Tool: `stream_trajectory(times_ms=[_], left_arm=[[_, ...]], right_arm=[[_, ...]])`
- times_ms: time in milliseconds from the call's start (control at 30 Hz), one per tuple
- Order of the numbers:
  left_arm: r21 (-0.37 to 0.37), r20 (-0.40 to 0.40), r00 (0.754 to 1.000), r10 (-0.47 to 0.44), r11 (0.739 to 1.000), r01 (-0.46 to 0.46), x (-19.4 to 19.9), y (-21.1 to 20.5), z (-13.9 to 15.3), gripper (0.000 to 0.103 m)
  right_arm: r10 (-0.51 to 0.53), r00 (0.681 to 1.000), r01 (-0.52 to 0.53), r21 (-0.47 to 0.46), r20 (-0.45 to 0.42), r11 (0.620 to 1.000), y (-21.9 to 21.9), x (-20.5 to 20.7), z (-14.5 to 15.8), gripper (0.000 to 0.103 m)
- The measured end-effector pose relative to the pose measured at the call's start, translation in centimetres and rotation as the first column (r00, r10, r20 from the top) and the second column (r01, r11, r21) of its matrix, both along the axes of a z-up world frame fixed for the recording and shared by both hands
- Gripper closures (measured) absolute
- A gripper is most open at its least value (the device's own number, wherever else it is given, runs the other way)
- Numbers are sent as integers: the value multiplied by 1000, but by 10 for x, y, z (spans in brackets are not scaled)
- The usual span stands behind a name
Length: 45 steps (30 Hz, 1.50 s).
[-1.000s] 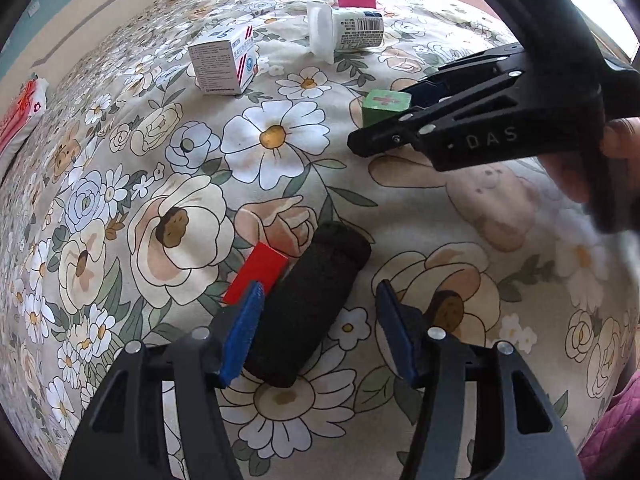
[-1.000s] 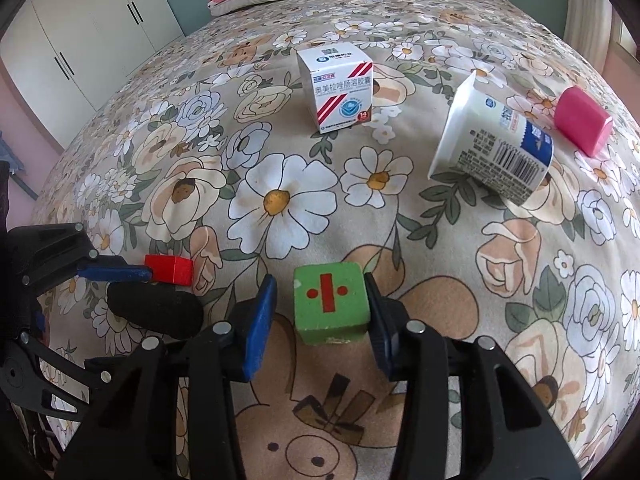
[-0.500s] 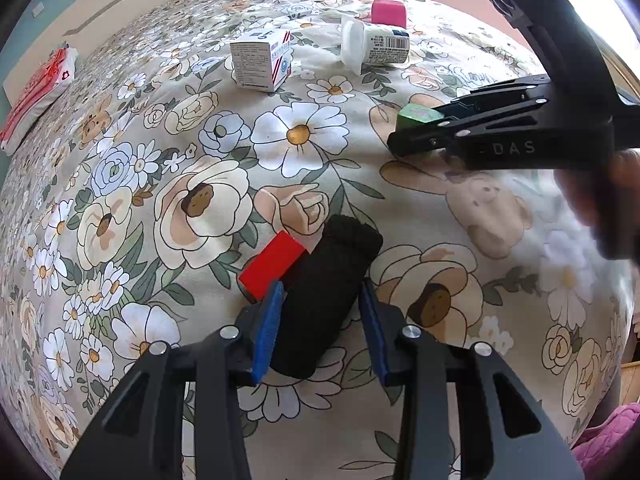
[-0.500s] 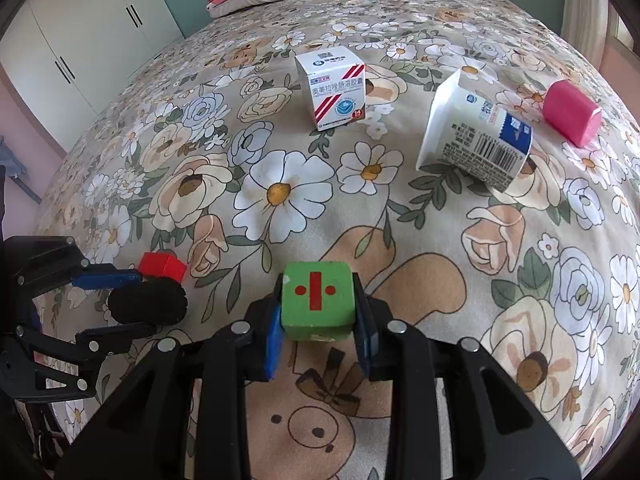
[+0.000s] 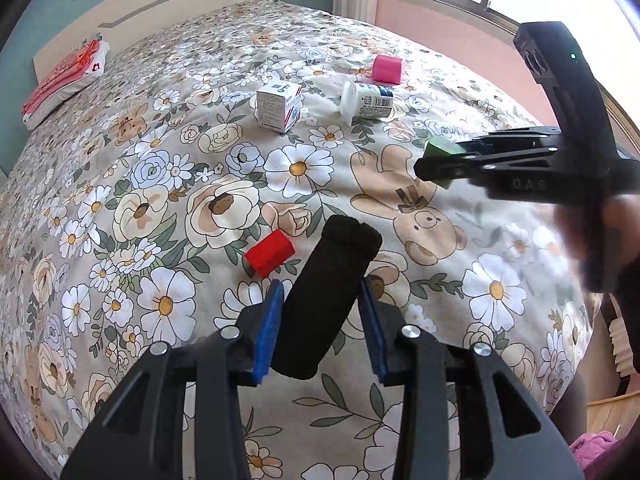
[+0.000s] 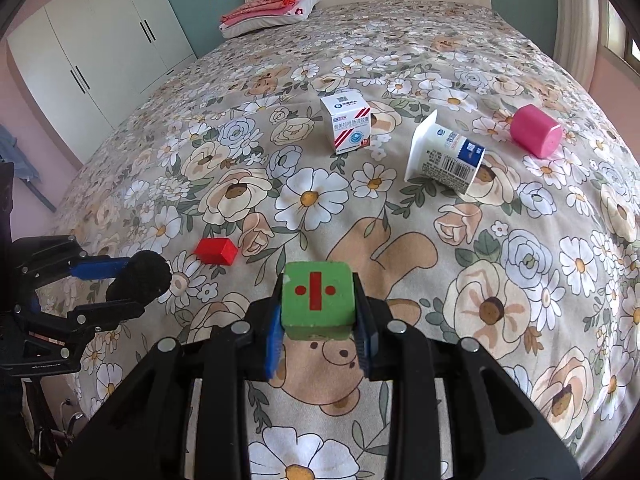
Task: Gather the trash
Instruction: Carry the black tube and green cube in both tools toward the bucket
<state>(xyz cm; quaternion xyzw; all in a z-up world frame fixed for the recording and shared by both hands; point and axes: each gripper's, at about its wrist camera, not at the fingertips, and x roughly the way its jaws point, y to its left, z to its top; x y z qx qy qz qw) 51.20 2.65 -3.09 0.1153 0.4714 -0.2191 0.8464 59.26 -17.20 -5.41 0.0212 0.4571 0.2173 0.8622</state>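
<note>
Two grips: left hand-held gripper (image 5: 320, 320) clamps a black roll (image 5: 326, 300), right hand-held gripper (image 6: 318, 332) clamps a green block (image 6: 318, 300), both raised off the bed (image 6: 400, 60); red block (image 6: 216, 251) lies there.

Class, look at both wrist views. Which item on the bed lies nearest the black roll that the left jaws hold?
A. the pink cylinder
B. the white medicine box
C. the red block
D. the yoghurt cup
C: the red block lies on the floral bedspread just beside the black roll, while the other three sit much farther up the bed.
</note>
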Motion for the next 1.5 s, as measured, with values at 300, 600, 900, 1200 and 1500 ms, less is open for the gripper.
stream_trajectory(times_ms=[300, 600, 900, 1200, 1500], left_arm=[[-7, 98, 991, 95, 995, -95, -60, -9, 65, 63], [-33, 179, 965, 193, 981, -190, -148, -18, 124, 63], [-92, 229, 941, 250, 968, -235, -231, -12, 166, 63], [-135, 257, 928, 270, 961, -242, -303, 2, 173, 63], [-142, 226, 947, 230, 969, -202, -365, 9, 141, 63]], right_arm=[[-8, 995, 9, -8, 99, 1000, -15, -72, 81, 72], [17, 974, -9, -36, 224, 999, -19, -178, 164, 72], [56, 946, -39, -59, 320, 998, -15, -282, 218, 72], [108, 928, -78, -100, 355, 992, -8, -361, 219, 72], [151, 932, -119, -114, 329, 986, 3, -413, 182, 72]])
